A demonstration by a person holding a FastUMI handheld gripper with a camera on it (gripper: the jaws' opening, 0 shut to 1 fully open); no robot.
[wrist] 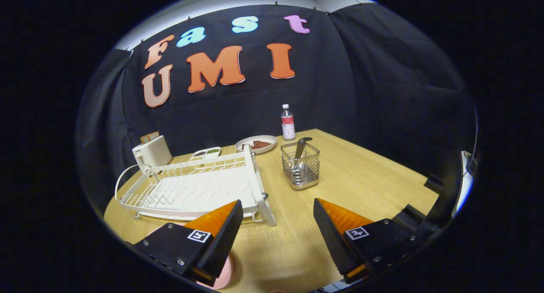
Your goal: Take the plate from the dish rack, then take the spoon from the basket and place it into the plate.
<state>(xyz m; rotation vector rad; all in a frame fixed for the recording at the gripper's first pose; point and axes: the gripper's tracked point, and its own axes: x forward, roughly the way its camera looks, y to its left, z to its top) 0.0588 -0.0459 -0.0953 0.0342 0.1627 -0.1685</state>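
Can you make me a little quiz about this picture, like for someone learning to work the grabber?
1. True or false: the gripper has its fingers open, holding nothing.
2. Where is the spoon? A) standing in the wire basket B) lying in the dish rack C) on the pink plate
3. Fill in: the pink plate lies on the table, partly under one ____.

Key: 1 true; 2 A; 3 finger

toaster (pixel 152 153), water bottle (pixel 287 122), food plate (pixel 256 144), small tray (pixel 205 153), wooden table (pixel 365 174)
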